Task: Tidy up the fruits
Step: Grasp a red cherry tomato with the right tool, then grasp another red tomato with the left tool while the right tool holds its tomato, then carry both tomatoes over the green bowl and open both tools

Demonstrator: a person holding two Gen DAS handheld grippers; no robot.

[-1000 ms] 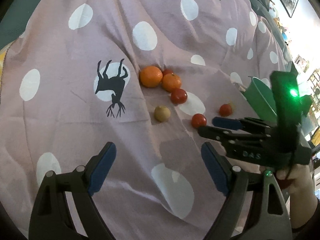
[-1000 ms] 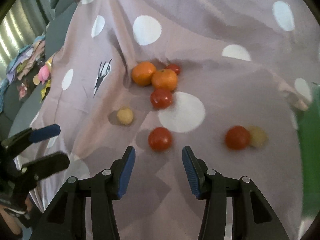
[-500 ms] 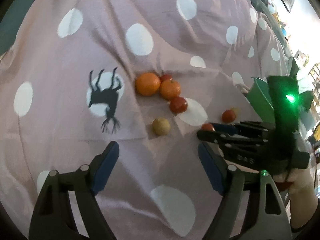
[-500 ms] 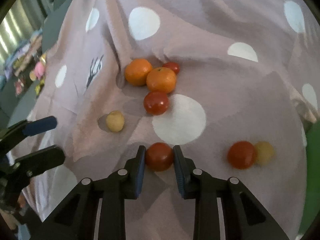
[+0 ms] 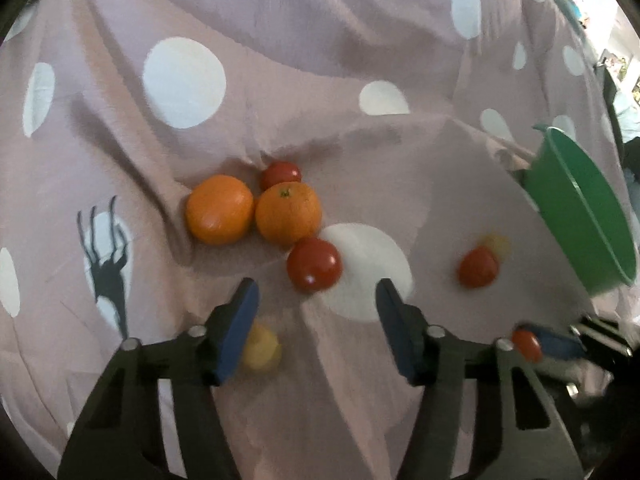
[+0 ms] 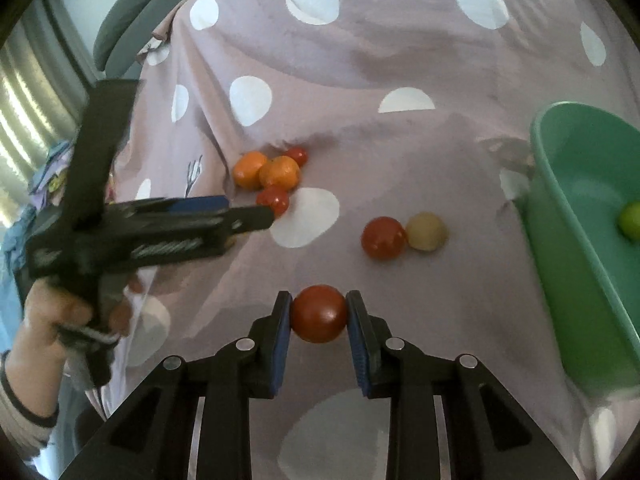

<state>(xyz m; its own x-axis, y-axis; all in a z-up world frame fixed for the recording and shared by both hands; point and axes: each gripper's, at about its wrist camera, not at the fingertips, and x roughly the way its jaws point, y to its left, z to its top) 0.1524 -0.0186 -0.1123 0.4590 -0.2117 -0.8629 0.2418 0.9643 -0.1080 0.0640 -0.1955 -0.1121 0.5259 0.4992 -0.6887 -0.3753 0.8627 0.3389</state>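
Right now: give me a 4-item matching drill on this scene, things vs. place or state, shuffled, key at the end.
Things
1. right gripper
2. left gripper
3. green fruit
4. pale round fruit

Place or state
A. inside the green tub
B. open, holding nothing
C. touching a loose tomato on the cloth
D. clamped on a tomato

Pairs: 1-D, 2-B, 3-A, 4-C

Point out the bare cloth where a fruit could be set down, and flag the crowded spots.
Bare cloth lies between the red-and-yellow pair and the green tub, and on the near cloth below the right tool, which holds a tomato. It is crowded at the orange cluster, where the left tool reaches in.
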